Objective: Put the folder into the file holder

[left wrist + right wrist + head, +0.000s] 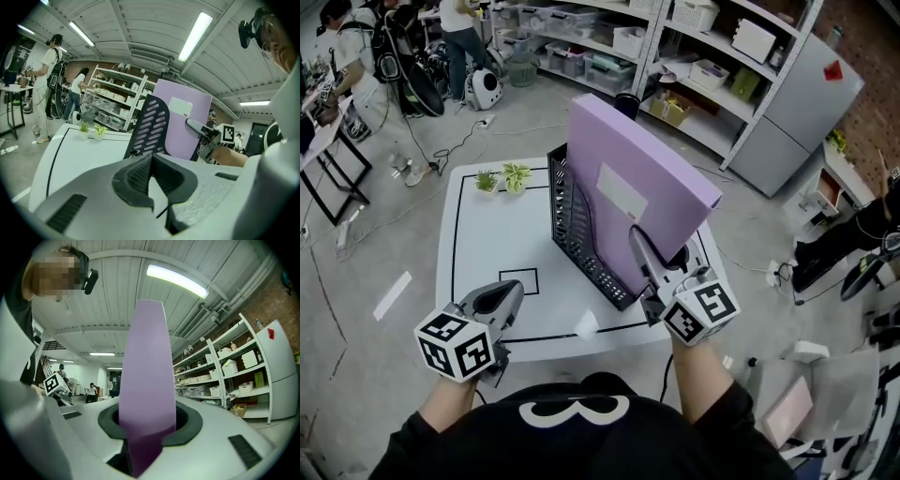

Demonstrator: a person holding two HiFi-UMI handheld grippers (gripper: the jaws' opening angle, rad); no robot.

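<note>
The folder [642,187], purple with a pale label on its face, stands on edge and leans toward 1 o'clock, its lower part down behind the mesh wall of the black file holder [581,234] and its upper part projecting well above it. The right hand-held gripper [639,246] is at the folder's near lower corner, at 5 o'clock from the folder's centre, and its jaws pinch the folder's edge; in the right gripper view the purple board fills the gap between the pads. The left hand-held gripper [511,292] is at 7 o'clock from the file holder, well apart from it and above the near left part of the surface [487,253], with its jaws pressed together on nothing. The surface is white with black marked lines, and the file holder stands near its centre. Two small potted plants [502,178] sit at 10 o'clock from the holder, near the far edge. Across the grey floor, storage shelves [694,56] with bins run at 12 to 1 o'clock, and people [459,37] stand at 11 o'clock.
</note>
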